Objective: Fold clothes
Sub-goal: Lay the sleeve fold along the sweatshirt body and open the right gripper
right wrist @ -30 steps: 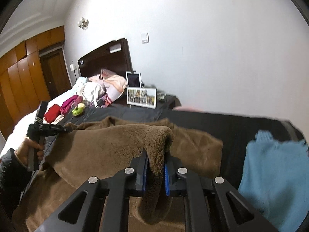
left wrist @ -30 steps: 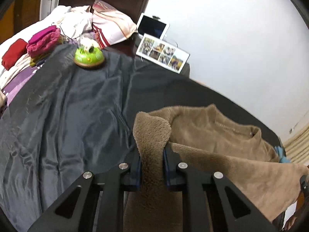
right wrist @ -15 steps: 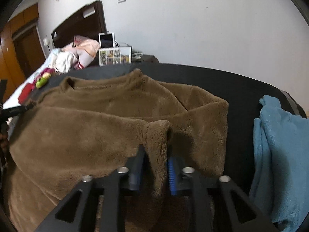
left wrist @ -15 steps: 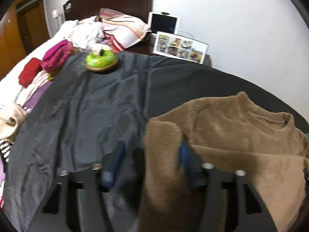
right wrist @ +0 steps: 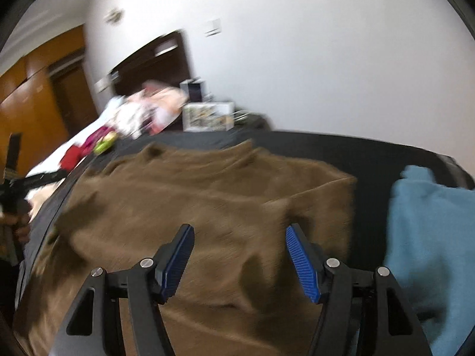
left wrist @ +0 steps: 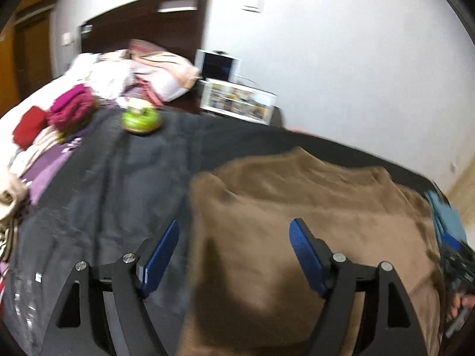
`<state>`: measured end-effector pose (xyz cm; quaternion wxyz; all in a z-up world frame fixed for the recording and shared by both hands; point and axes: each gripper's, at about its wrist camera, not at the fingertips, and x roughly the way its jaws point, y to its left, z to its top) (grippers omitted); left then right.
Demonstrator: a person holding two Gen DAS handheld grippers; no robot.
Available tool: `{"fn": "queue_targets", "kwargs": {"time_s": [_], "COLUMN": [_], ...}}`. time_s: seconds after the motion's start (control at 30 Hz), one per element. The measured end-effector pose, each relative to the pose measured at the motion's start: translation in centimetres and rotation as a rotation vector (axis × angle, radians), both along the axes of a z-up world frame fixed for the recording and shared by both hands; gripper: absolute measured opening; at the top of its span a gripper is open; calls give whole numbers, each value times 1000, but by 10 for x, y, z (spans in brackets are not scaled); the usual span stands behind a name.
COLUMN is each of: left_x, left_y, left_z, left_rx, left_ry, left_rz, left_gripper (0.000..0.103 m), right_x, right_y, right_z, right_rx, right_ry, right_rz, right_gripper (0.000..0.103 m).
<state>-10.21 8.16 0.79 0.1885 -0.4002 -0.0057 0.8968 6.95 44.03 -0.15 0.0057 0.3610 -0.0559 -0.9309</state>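
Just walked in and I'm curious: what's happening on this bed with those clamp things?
A person is folding a brown fleece top on the dark bedspread, with a hand-held gripper in each hand. The left hand-held gripper and the right hand-held gripper have just been opening; the top lies loose beneath them. A blue garment lies beside it.

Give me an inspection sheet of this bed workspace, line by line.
Surface: dark bedspread, wrinkled.
Job's things: brown fleece sweater lying on the bedspread; blue garment beside it.
Clutter: green toy, magenta and red folded clothes, pillows.
Grippers: left gripper and right gripper open, jaws just widened; the sweater lies below them, pads clear of it.
Cables: nothing seen.
Surroundings: white wall, dark headboard, photo frame, tablet, wooden wardrobe.
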Motion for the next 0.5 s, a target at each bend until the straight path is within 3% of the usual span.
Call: {"fn": "queue_targets", "kwargs": {"time_s": [0.07,0.2,0.5], "left_x": [8,2,-7], "left_y": [16,25,9], "left_z": [-13,-43,-66], "left_rx": [-39,-147,-96], "left_ry": [-5,-33,-79], "left_rz": [-53,-28,24], "left_gripper": [80,80,91], "right_x": [-4,-7,-6], "right_y": [-13,-19,-30], "right_z": [-14,-39,-51], "right_rx": [21,80,180], "right_ry": [-32,-119,-132], "right_rz": [44,38,24], "right_gripper": [66,66,67]}}
